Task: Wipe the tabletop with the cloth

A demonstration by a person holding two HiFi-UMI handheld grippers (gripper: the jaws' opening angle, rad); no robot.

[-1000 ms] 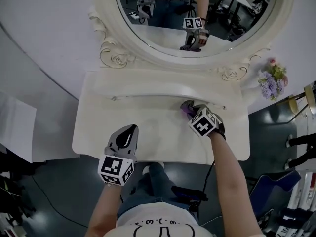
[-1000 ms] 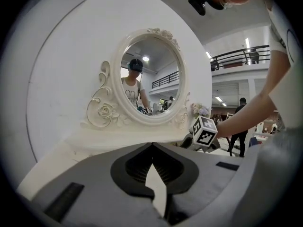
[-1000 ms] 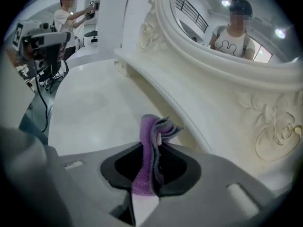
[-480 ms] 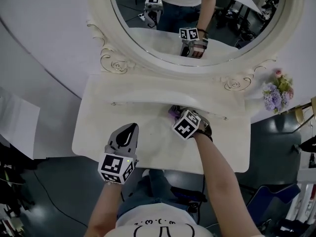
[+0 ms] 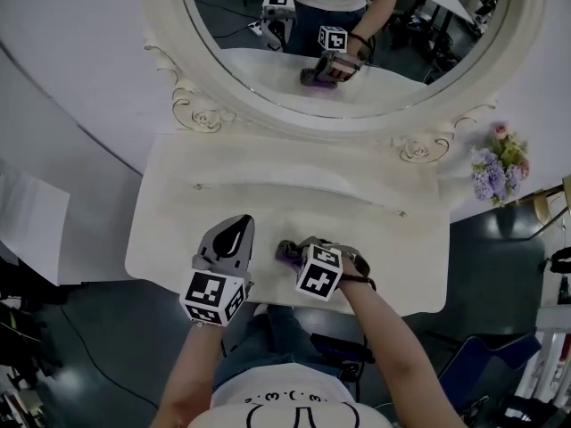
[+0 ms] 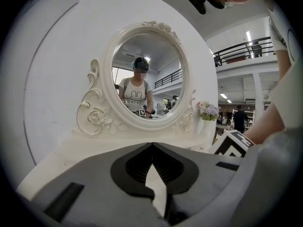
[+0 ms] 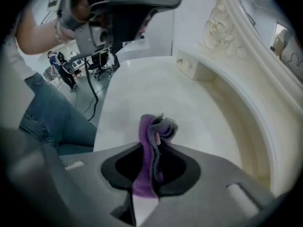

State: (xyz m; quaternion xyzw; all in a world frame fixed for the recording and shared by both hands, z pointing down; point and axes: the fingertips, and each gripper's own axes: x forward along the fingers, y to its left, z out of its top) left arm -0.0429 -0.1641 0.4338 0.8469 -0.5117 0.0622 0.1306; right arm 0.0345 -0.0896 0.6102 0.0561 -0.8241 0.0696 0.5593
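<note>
At tabletop (image 5: pixel 169 230) front edge, R gripper (image 7: pixel 152 146) clamps purple cloth (image 7: pixel 147 126); L gripper (image 6: pixel 151 145) jaws together, empty.

two tools (image 5: pixel 237 225) (image 5: pixel 285 251), one cloth (image 7: pixel 150 132), one tabletop (image 5: pixel 268 205), one mirror (image 5: pixel 401 65), one bouquet (image 5: pixel 493 164)

An ornate white oval mirror (image 5: pixel 357 69) stands against the wall (image 5: pixel 80 69), with purple flowers (image 5: pixel 493 160) right of it.

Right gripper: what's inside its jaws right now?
A purple cloth is pinched in the jaws of the right gripper, its bunched end sticking out over the white tabletop. The gripper's body covers whatever hangs below.
</note>
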